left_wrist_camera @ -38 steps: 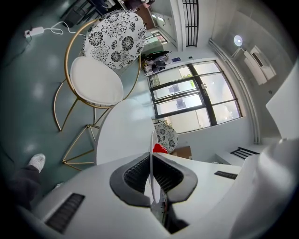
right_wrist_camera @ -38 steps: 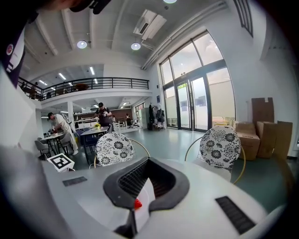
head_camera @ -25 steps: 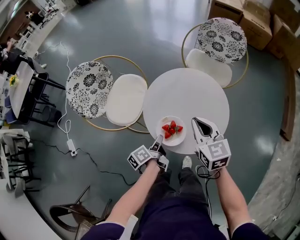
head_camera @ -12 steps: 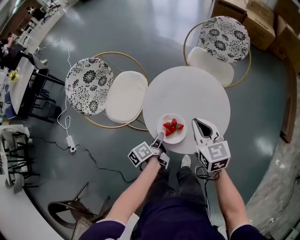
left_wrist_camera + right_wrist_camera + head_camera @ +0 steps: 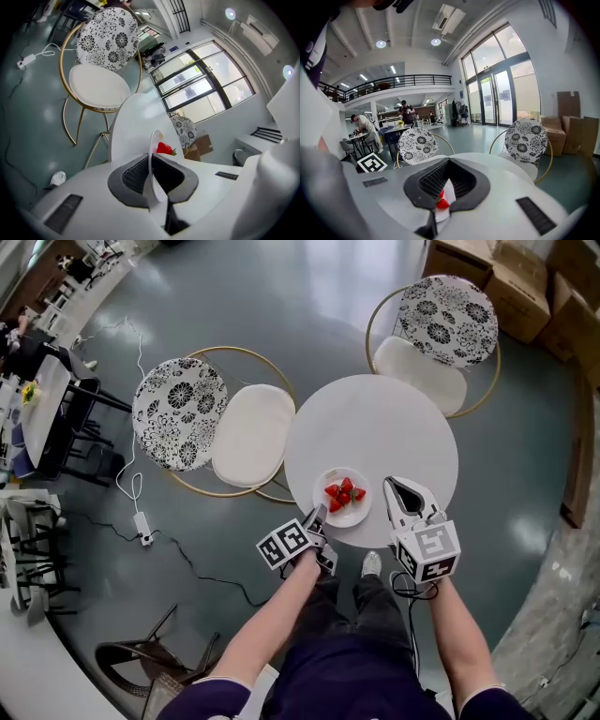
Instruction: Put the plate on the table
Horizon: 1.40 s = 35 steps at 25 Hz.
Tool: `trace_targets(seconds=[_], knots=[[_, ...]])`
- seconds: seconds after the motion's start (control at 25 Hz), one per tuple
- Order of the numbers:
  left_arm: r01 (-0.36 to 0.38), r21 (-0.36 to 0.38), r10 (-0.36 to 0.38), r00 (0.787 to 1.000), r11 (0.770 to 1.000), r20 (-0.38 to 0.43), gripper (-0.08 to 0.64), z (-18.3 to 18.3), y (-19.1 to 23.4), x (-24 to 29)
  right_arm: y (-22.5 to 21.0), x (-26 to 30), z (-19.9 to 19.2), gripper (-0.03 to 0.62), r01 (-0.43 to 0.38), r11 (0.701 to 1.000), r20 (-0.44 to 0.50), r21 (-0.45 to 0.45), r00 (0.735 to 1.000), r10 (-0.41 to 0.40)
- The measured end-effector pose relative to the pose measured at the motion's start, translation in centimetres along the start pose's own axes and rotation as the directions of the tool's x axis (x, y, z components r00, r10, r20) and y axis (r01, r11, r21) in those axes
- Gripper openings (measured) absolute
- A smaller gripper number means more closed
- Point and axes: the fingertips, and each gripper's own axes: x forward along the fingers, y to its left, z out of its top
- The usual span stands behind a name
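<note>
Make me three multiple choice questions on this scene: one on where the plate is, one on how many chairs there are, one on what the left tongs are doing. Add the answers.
1. Where is the plate of strawberries?
A) on a chair seat
B) at the near edge of the round white table
C) on the floor

2. How many flower-backed chairs stand at the table?
A) one
B) two
C) four

3. What state are the left tongs in?
A) open and empty
B) shut on a strawberry
C) shut on the plate's rim

Answers:
1 B, the head view shows the plate over the table's near edge.
2 B, one chair is at the table's left and one beyond it.
3 C, the left gripper view shows the rim clamped between the jaws.
</note>
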Motion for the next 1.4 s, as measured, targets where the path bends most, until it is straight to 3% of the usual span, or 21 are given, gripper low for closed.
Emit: trace_targets(seconds=[0.24, 0.56, 1.0, 1.4], knots=[[-0.082, 0.104, 0.087, 0.995, 0.991, -0.038, 0.029, 0.0, 0.2, 0.3, 0.2, -0.2, 0.1, 0.003, -0.003, 1.0, 0.002, 0.002, 1.0, 0.003], [-0.164, 0.185, 0.18, 0.981, 0.969, -0.074, 0.052, -0.5, 1.0, 0.6, -0.2, -0.4, 0.1, 0.003, 0.001, 1.0, 0.004, 0.005, 1.0, -0.001], [-0.22, 0.326, 0.251, 0.966, 0.919, -0.057, 0.06, -0.2, 1.1, 0.6, -0.3, -0.4, 0.0, 0.004, -0.001, 1.0, 0.007, 0.012, 1.0, 0.001], [-0.253, 0.385, 0.29, 0.956, 0.888, -0.04, 0.071, -0.1, 1.1, 0.6, -0.4, -0.5, 0.2, 0.004, -0.004, 1.0, 0.013, 0.019, 1.0, 0.004]])
